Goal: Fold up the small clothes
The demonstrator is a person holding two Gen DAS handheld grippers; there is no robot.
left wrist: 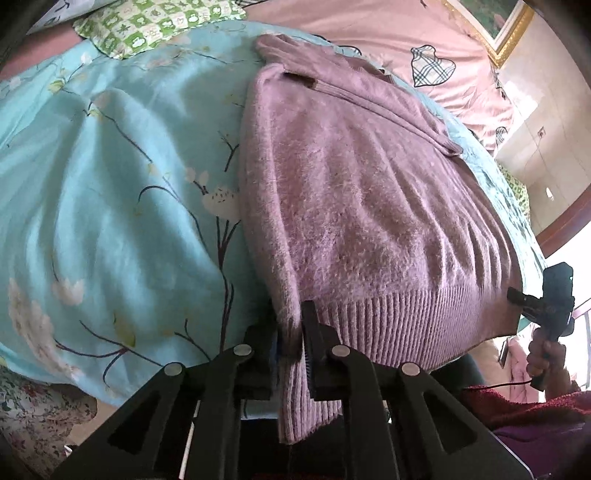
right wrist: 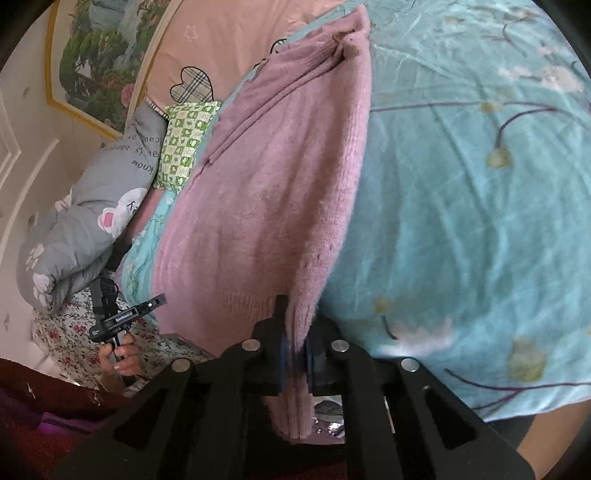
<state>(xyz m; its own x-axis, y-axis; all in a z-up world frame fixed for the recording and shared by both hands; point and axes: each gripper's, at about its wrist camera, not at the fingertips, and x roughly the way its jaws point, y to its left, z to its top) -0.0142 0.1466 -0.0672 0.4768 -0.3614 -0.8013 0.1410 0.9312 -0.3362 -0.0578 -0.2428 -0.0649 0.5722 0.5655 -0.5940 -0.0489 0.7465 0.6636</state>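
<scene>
A fuzzy mauve knitted sweater point(left wrist: 369, 206) lies on the light-blue floral bedspread point(left wrist: 110, 184), its ribbed hem toward me. My left gripper point(left wrist: 290, 332) is shut on the hem's left corner, which hangs down between the fingers. My right gripper point(right wrist: 295, 332) is shut on the sweater's point(right wrist: 266, 192) other hem corner, the cloth pinched between the blue pads. The right gripper point(left wrist: 532, 306) shows in the left wrist view at the hem's right end. The left gripper point(right wrist: 147, 308) shows in the right wrist view at the lower left.
A green checked pillow point(left wrist: 147, 26) and a pink quilt point(left wrist: 424, 40) lie at the head of the bed. A rolled grey duvet point(right wrist: 92, 206) lies beside them. A framed picture point(right wrist: 99, 55) hangs on the wall. A floral sheet point(right wrist: 74, 343) covers the bed's side.
</scene>
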